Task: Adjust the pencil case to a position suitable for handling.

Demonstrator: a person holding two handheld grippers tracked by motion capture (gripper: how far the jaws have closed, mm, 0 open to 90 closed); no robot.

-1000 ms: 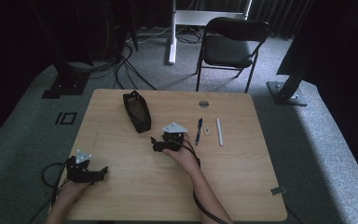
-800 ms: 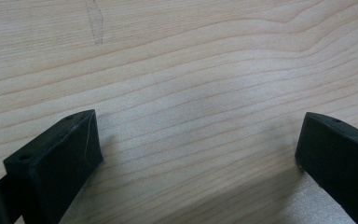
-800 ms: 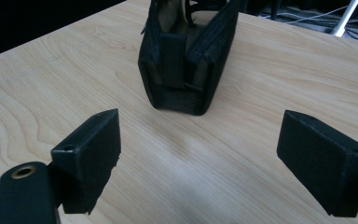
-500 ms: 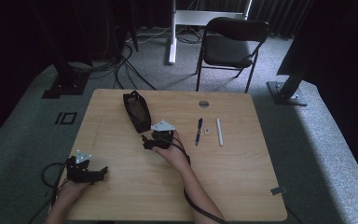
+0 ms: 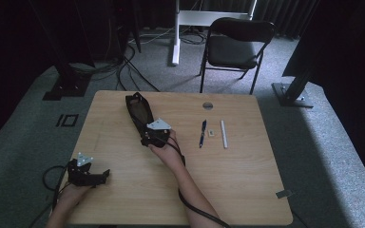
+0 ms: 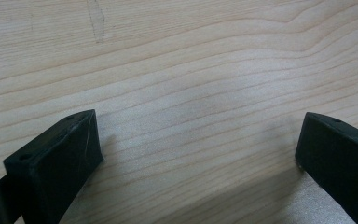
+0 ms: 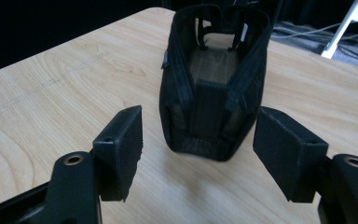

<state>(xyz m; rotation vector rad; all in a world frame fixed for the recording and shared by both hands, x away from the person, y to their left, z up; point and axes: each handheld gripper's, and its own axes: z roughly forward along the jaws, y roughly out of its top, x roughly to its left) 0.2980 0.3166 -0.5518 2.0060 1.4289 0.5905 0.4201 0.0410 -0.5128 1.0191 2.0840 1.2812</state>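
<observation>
A black fabric pouch point(image 5: 136, 107) lies open-topped on the wooden table point(image 5: 228, 190), running towards the far left. My right gripper point(image 5: 145, 137) sits at its near end. In the right gripper view the pouch's end point(image 7: 214, 93) stands between the two jaws of the right gripper point(image 7: 200, 131), with a gap on each side. These jaws have just been closing and the pads do not press on the fabric. My left gripper point(image 5: 105, 175) rests at the table's near left. In its own view the left gripper point(image 6: 196, 144) is open over bare wood.
A dark pen point(image 5: 203, 133), a small pale eraser point(image 5: 211, 133) and a white stick point(image 5: 224, 134) lie right of the pouch. A round cable hole point(image 5: 207, 105) is near the far edge. A black chair point(image 5: 237, 42) stands behind the table.
My right gripper has moved left from beside the pen to the pouch's near end, and its jaws have narrowed around that end. The left gripper has stayed put.
</observation>
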